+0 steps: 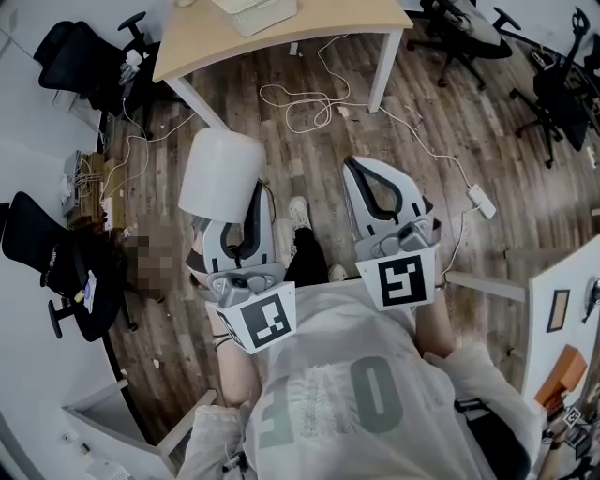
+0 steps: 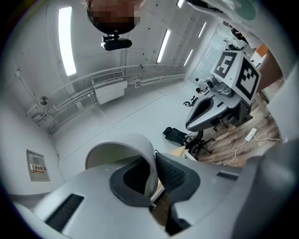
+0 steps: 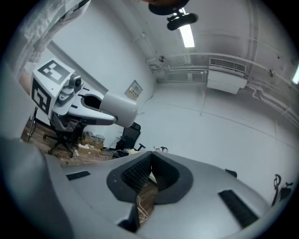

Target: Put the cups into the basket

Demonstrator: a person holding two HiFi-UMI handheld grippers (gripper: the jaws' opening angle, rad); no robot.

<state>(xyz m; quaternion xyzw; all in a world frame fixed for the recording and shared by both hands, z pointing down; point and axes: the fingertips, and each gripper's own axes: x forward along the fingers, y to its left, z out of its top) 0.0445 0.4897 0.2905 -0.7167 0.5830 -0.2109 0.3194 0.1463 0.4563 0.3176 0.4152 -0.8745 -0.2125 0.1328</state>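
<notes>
A white cup [image 1: 220, 174] is held above the wooden floor, mouth toward the gripper. My left gripper [image 1: 256, 193] is shut on its rim wall. In the left gripper view the cup [image 2: 122, 147] has its thin wall pinched between the two black pads [image 2: 174, 173]. My right gripper [image 1: 351, 165] hangs beside it at the right, shut with nothing between its pads [image 3: 136, 173]. From the right gripper view the cup [image 3: 119, 108] shows at the end of the left gripper. No basket is in view.
A wooden table [image 1: 281, 28] with white legs stands ahead. White cables [image 1: 300, 105] and a power adapter [image 1: 481, 201] lie on the floor. Black office chairs [image 1: 82, 58] stand at the left and far right. A white desk [image 1: 562, 309] edges in at the right.
</notes>
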